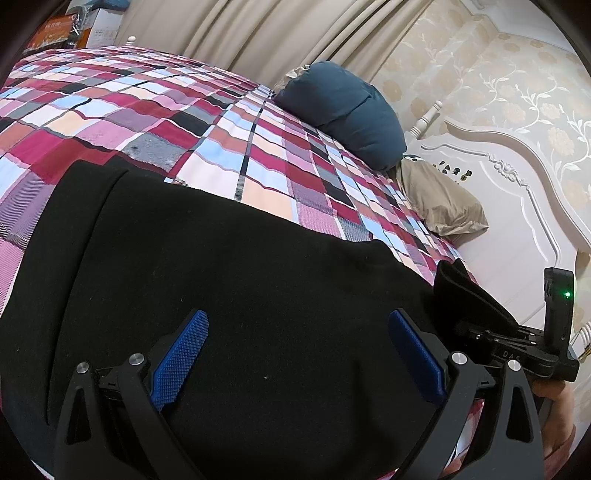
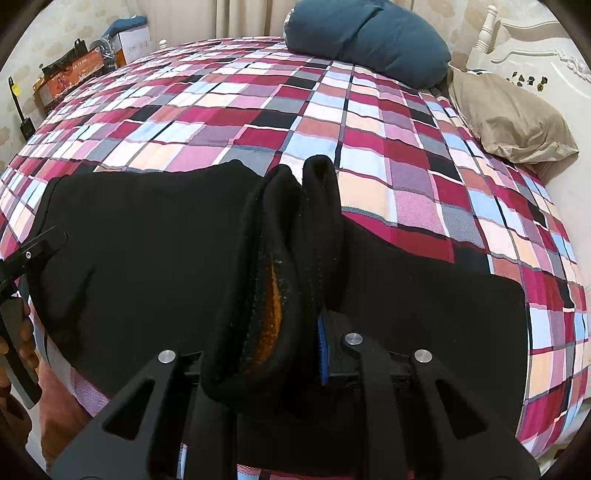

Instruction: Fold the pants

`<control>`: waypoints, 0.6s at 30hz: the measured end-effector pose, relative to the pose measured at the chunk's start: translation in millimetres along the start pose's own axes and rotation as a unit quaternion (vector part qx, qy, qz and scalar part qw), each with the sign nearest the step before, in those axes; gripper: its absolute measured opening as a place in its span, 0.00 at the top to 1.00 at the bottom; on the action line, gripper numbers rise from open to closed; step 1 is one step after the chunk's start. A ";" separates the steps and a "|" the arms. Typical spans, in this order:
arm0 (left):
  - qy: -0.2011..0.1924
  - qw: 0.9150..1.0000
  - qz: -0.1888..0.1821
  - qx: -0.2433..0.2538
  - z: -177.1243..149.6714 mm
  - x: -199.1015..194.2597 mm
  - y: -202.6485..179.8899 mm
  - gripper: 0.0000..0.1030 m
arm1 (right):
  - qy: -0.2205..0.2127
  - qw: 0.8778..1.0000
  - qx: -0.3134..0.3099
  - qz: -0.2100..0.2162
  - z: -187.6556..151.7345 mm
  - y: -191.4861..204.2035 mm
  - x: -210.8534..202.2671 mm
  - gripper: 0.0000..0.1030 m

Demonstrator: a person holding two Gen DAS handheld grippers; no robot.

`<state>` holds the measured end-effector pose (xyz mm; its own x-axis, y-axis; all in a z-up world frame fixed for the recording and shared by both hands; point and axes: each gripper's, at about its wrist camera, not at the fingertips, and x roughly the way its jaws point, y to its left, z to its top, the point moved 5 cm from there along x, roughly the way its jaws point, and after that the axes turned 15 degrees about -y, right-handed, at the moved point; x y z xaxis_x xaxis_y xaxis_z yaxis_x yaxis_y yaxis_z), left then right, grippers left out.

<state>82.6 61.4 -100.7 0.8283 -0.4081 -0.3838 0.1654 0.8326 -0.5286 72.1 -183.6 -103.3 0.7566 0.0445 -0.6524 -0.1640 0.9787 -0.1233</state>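
Note:
Black pants [image 1: 221, 266] lie spread on the plaid bedspread [image 1: 155, 110]. My left gripper [image 1: 298, 321] hovers just over them, blue pads wide apart and nothing between them. My right gripper [image 2: 295, 328] is shut on a bunched edge of the pants [image 2: 147, 240]. That edge stands up between the fingers and shows an orange lining [image 2: 271, 314]. One blue pad [image 2: 322, 347] is visible; the other is hidden by cloth. In the left wrist view the right gripper [image 1: 480, 317] sits at the pants' right edge with a black fold sticking up from it. The left gripper's finger [image 2: 37, 247] is by the pants' left edge.
A dark blue pillow [image 1: 347, 114] and a beige pillow [image 1: 439, 199] lie at the head of the bed by the white carved headboard [image 1: 498, 192]. Boxes [image 2: 74, 70] stand beyond the bed's far left side. Curtains [image 1: 240, 33] hang behind the bed.

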 end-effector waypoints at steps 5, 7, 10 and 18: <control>0.000 1.000 0.000 0.000 0.1 0.4 0.1 0.06 | 0.002 1.000 -0.010 -0.003 -2.4 5.0 2.4 0.83; 0.000 1.000 0.001 0.001 0.0 0.3 0.0 0.06 | 0.003 1.000 -0.014 -0.003 -3.7 6.5 3.3 0.83; 0.000 1.000 0.001 0.000 -0.5 -0.3 -0.4 0.06 | 0.004 1.000 -0.016 -0.004 -5.3 7.8 3.9 0.83; 0.000 1.000 0.000 0.005 0.1 1.5 0.1 0.06 | 0.007 1.000 -0.023 -0.005 -9.0 11.9 4.7 0.83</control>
<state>83.9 60.9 -101.2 0.8286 -0.4083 -0.3830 0.1706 0.8358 -0.5218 68.0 -173.6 -114.6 0.7500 0.0314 -0.6606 -0.1851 0.9689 -0.1641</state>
